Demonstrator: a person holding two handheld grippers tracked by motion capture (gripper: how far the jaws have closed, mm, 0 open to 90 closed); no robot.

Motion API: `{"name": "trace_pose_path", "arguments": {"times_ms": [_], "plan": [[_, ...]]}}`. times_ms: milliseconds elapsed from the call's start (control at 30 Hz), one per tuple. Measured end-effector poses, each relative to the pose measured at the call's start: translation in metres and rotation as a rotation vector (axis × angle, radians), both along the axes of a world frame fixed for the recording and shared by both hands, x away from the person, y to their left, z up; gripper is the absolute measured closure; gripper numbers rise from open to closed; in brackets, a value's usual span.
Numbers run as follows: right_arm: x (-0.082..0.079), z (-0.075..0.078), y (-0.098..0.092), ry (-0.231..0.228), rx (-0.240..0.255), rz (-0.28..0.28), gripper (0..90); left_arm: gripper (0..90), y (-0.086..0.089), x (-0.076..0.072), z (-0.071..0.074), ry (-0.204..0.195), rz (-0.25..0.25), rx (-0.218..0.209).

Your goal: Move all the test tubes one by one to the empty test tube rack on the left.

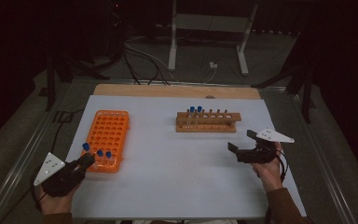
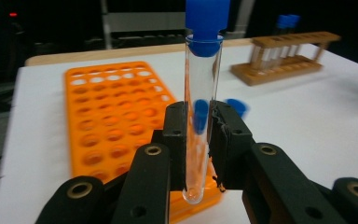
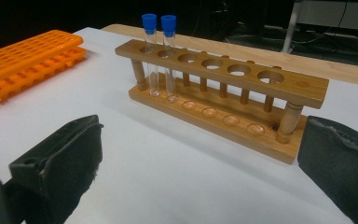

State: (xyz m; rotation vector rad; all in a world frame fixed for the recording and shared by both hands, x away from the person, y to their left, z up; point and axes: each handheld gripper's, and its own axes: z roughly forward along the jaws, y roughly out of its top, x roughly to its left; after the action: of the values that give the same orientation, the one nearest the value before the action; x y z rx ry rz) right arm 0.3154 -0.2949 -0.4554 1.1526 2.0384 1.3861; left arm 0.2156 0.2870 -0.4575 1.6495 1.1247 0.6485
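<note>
White table (image 1: 177, 177): capped tube (image 2: 202, 116) upright, clamped in left gripper (image 2: 199, 140).

Beside the orange rack (image 1: 106, 140), a clear tube (image 2: 200, 121) wears a blue cap (image 2: 207, 21); the wooden rack (image 3: 223, 100) is tan, the counter (image 1: 168, 177) white.

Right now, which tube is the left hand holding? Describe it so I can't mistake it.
Start at the orange rack on the left of the white table. At its near corner the left tongs clamp a clear tube with a blue cap. Unlike the two capped tubes beside it, it is lifted out of the rack's holes.
</note>
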Motion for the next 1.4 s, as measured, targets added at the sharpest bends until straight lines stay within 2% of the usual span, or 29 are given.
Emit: {"name": "trace_pose_path", "arguments": {"times_ms": [100, 200, 467, 567, 767, 867, 1067, 1200, 1400], "plan": [[0.000, 0.000, 0.001, -0.001, -0.002, 0.003, 0.0, 78.0, 0.006, 0.005, -0.005, 0.007, 0.039, -0.010], [0.000, -0.001, 0.001, -0.001, -0.003, 0.004, 0.0, 78.0, 0.008, 0.011, -0.009, 0.015, 0.051, -0.005], [0.001, -0.002, 0.002, 0.005, -0.003, 0.003, 0.0, 78.0, 0.002, 0.023, -0.015, 0.027, 0.029, 0.009], [0.001, -0.002, 0.001, 0.004, -0.003, 0.003, 0.0, 77.9, -0.001, 0.025, -0.018, 0.046, 0.017, 0.029], [0.000, -0.002, 0.001, 0.001, -0.002, 0.004, 0.0, 77.9, -0.004, 0.026, -0.028, 0.124, 0.003, 0.098], [0.000, -0.002, 0.001, 0.001, -0.002, 0.005, 0.0, 78.0, -0.004, 0.026, -0.029, 0.146, 0.002, 0.109], [0.000, -0.003, 0.002, 0.001, -0.003, 0.009, 0.0, 78.1, -0.006, 0.028, -0.030, 0.165, -0.005, 0.122], [0.000, -0.004, 0.002, 0.003, -0.001, 0.011, 0.0, 78.1, -0.008, 0.028, -0.032, 0.188, -0.008, 0.149], [0.001, -0.002, 0.000, 0.002, 0.017, 0.007, 0.0, 78.1, -0.012, 0.028, -0.033, 0.189, -0.005, 0.176]]}}
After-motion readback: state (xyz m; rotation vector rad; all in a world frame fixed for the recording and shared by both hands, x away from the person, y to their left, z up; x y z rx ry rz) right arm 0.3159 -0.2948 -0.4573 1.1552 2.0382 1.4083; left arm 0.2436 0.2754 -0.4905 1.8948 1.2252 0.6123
